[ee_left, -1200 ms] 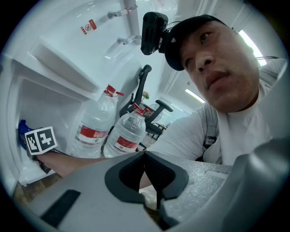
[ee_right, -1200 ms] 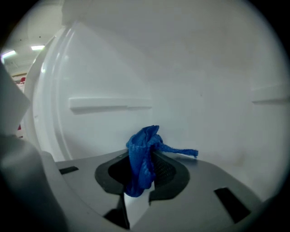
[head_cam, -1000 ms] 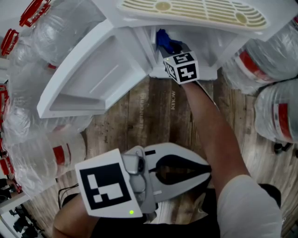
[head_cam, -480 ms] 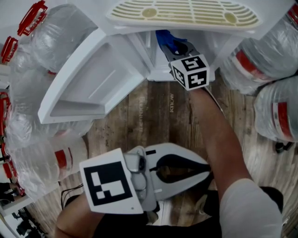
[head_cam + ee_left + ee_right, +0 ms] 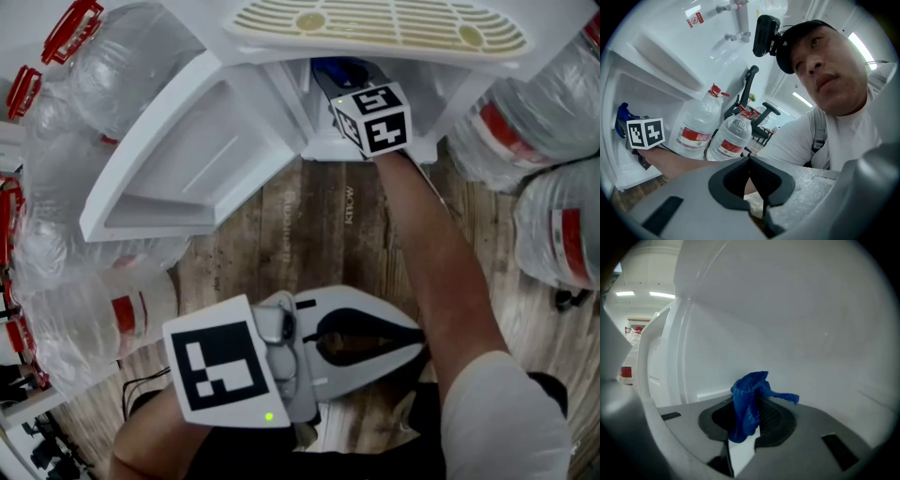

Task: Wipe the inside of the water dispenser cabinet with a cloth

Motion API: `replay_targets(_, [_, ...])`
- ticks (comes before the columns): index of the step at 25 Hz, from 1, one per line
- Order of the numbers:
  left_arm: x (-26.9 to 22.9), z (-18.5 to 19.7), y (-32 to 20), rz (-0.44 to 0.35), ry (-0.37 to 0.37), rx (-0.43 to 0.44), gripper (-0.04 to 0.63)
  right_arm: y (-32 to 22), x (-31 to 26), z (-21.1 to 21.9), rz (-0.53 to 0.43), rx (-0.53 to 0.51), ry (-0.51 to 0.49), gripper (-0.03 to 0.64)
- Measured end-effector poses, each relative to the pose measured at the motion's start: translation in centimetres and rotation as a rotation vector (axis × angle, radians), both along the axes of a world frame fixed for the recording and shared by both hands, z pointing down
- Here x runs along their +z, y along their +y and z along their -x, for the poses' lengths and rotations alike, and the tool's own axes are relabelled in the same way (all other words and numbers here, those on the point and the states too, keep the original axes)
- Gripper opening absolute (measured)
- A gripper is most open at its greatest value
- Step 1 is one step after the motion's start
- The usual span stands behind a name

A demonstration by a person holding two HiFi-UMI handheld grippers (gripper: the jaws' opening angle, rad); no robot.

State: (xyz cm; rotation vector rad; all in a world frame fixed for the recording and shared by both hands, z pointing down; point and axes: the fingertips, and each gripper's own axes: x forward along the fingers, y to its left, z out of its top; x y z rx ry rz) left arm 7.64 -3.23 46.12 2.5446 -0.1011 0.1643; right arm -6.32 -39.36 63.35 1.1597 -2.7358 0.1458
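blue cloth (image 5: 749, 399) is pinched between the jaws of my right gripper (image 5: 750, 420), bunched and sticking out forward past the tips, with one loose tail flopping to the right. it sits inside the water dispenser cabinet (image 5: 797, 324), whose white inner wall lies straight ahead of the tips and near; whether the cloth touches it i cannot tell. the open door (image 5: 187, 159) swings off to the left. my right arm is stretched forward, the gripper tucked under the drip grille (image 5: 375, 28), so i judge this hand does the wiping by pressing the bunched end onto the wall. my left gripper (image 5: 419, 337) hangs near my body, jaws closed on nothing, well apart from the cabinet.
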Motion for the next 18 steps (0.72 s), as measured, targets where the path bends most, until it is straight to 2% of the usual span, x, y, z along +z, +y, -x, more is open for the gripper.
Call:
replay_targets(7, [-0.1,-0.1,0.0,0.005,0.005,0.003,0.003,3.1,-1.0,0.4,-0.025,-0.026,-0.012,0.086])
replay_targets(12, [-0.2,-0.2,-0.1,0.012,0.010,0.002,0.003,6.2,-1.9,0.5,-0.109,-0.095,0.030,0.086])
replay_targets(14, [-0.2,-0.4,0.0,0.013,0.009,0.004,0.003,6.7,-2.3,-0.1,-0.129,-0.121,0.011,0.086])
replay_targets(18, [-0.2,-0.7,0.1,0.010,0.007,0.008,0.003,4.7,-3.8,-2.3,-0.131,-0.045,-0.026,0.086])
